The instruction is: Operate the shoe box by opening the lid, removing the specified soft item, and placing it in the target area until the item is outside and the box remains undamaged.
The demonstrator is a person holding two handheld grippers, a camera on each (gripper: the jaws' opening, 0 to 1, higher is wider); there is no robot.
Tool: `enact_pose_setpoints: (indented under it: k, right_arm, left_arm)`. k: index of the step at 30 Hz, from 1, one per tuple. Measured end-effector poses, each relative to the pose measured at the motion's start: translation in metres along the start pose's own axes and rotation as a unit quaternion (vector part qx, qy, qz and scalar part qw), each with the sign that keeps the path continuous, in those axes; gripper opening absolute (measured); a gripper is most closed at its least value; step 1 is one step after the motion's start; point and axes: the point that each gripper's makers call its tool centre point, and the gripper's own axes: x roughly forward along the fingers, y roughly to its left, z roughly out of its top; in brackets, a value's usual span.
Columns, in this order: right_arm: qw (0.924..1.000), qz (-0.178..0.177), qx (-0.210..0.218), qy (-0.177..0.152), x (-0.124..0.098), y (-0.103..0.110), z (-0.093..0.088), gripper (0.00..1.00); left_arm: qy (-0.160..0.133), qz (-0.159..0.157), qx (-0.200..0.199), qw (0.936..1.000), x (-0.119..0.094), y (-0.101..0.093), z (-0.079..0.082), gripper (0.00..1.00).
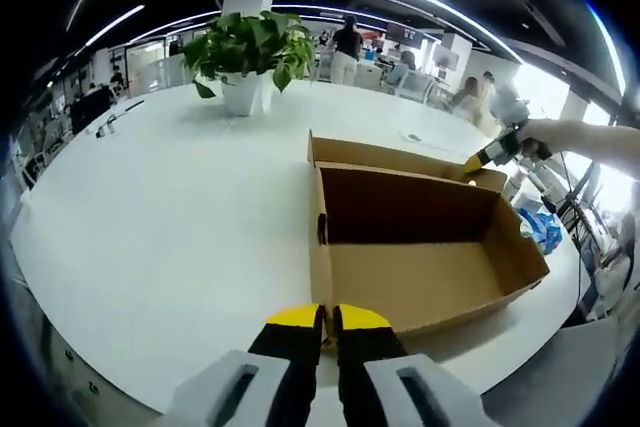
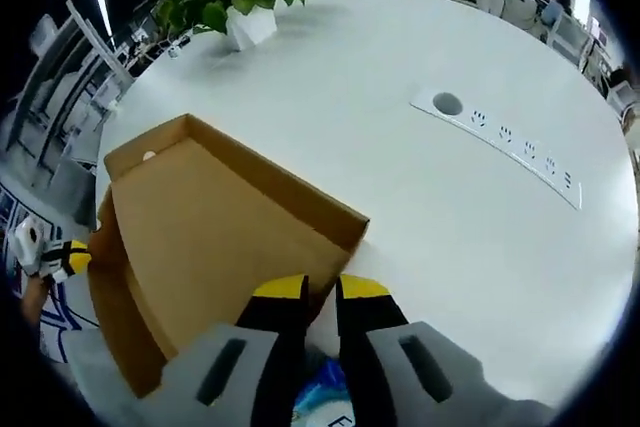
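The cardboard shoe box [image 1: 420, 247] lies open on the round white table [image 1: 160, 217], its brown interior bare and its lid [image 1: 400, 159] folded back at the far side. In the left gripper view, the left gripper [image 1: 327, 319] sits at the box's near wall, its 2 yellow-tipped jaws close together with a thin gap, seemingly pinching the cardboard edge. The right gripper [image 1: 478, 160] touches the lid's far corner. In the right gripper view, its jaws [image 2: 320, 292] stand slightly apart astride the lid's edge [image 2: 250, 217], over something blue and white [image 2: 325, 397] I cannot identify. A potted plant [image 1: 245, 57] stands well beyond. A power strip [image 2: 500, 142] is set into the table.
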Motion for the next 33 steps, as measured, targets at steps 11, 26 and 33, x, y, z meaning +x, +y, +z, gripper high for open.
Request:
enact_pose_setpoints:
  k: [11, 26, 33]
  right_arm:
    - [0.9998, -0.017, -0.003, -0.011, -0.007, -0.001, 0.005, 0.05]
    - [0.9990, -0.026, -0.016, -0.034, -0.028, 0.004, 0.011, 0.04]
    - [0.9982, -0.027, -0.015, -0.051, -0.042, 0.009, 0.015, 0.03]
  left_arm:
    - [-0.004, 0.001, -0.013, 0.9999, -0.001, 0.001, -0.001, 0.04]
    - [-0.001, -0.001, -0.011, 0.9999, -0.001, 0.001, -0.001, 0.04]
    - [-0.002, -0.001, -0.011, 0.9999, -0.001, 0.000, -0.001, 0.04]
